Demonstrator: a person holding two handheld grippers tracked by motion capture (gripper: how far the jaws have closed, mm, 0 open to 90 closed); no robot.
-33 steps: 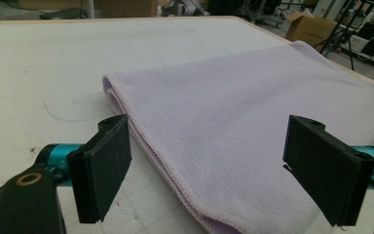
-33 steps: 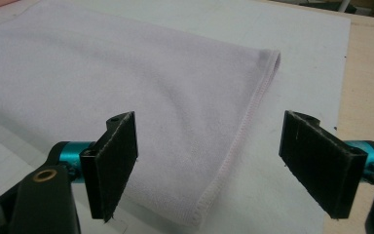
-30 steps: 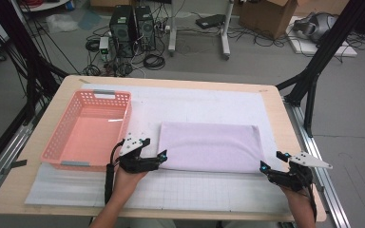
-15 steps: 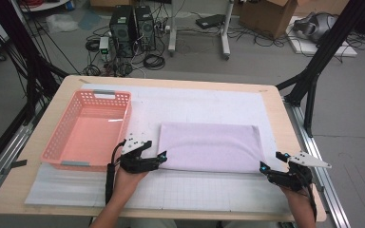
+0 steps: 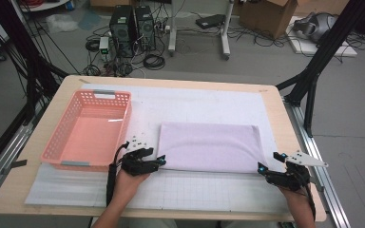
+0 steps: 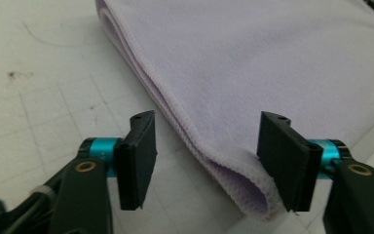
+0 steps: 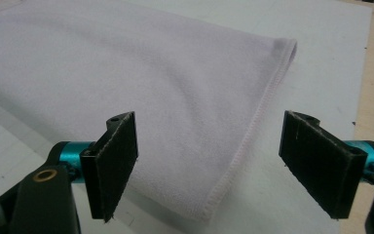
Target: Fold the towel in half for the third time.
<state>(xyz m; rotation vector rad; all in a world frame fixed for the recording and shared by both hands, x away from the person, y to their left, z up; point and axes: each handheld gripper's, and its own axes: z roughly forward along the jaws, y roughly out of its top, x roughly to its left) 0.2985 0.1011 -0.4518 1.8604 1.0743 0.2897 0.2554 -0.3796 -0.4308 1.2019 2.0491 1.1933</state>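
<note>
A folded lilac towel (image 5: 209,145) lies flat on the white gridded mat (image 5: 209,102). My left gripper (image 5: 161,162) sits at the towel's near left corner. In the left gripper view its jaws have just been closing around that folded corner (image 6: 243,190), and the pads (image 6: 139,156) do not press on it, so it is open. My right gripper (image 5: 261,167) rests at the near right corner. In the right gripper view (image 7: 219,165) it stands wide open over the stitched hem of the towel (image 7: 126,68), touching nothing.
A pink plastic basket (image 5: 88,133) stands to the left of the towel, close behind my left hand. The wooden table edge (image 5: 285,123) runs just right of the mat. Black frame legs and cables stand beyond the table.
Both hands and the towel stay where they were. The left gripper's jaws look slightly narrower around the towel corner.
</note>
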